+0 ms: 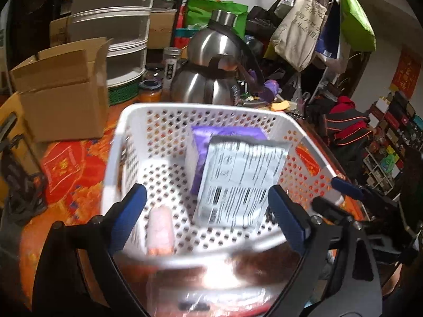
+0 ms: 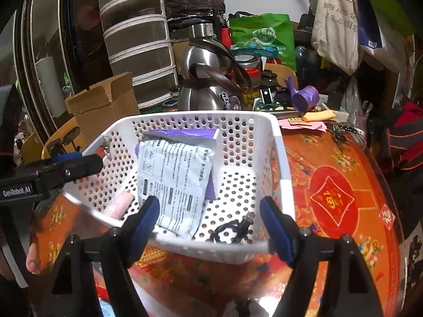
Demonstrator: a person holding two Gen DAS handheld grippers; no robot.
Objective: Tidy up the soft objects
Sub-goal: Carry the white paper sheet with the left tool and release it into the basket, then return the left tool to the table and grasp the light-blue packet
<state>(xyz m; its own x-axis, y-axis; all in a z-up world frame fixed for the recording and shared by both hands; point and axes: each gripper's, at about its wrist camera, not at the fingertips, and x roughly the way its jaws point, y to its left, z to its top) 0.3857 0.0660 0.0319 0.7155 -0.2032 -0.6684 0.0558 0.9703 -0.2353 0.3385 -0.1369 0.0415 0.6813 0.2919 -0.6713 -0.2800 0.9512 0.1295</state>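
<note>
Standing on a red-and-orange patterned table [image 2: 343,185], a white perforated basket [image 2: 264,137] holds a grey printed pouch [image 2: 174,179] over a purple pack [image 2: 182,133]. Left gripper [image 1: 206,219] and right gripper [image 2: 211,222] gape empty near its rim. Behind crowd a steel kettle [image 2: 203,79], cardboard box [image 2: 105,105] and plastic drawers [image 2: 137,42].

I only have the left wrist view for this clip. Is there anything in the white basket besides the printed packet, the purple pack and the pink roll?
Observer: Yes. The right wrist view shows a coiled black cable on the floor of the basket, in a near corner that your view blurs out.
Operator: Is the right gripper carrying anything?
Observer: No. The right gripper is open above the near rim, with nothing clamped between its fingers.
Operator: Where does my left gripper sit?
Observer: From the right side, the left gripper is at the basket's left wall, near the rim. I cannot tell whether it is touching.
</note>
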